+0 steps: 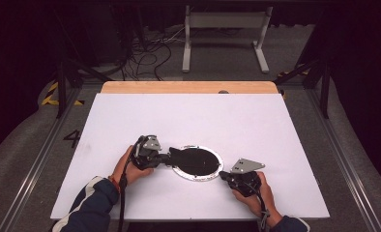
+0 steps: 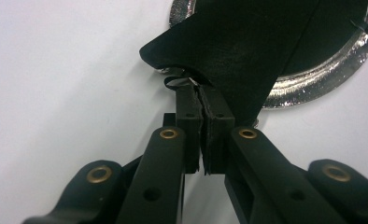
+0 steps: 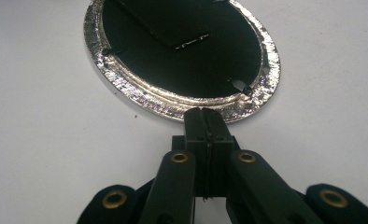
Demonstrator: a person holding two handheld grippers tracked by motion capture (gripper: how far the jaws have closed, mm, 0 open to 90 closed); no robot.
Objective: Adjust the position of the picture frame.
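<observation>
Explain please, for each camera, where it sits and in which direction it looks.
High view: above the person's side, looking forward and down on the white table; forearms, hands and both hand-held grippers show.
Left gripper view: rides the left hand-held gripper, facing a black flap; its jaws show.
Right gripper view: rides the right hand-held gripper, facing the foil rim; its jaws show.
All share the foil-rimmed disc.

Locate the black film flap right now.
In the high view, the black film flap sticks out past the left edge of the foil-rimmed disc, near the front middle of the white table, pinched in the left tool.
</observation>
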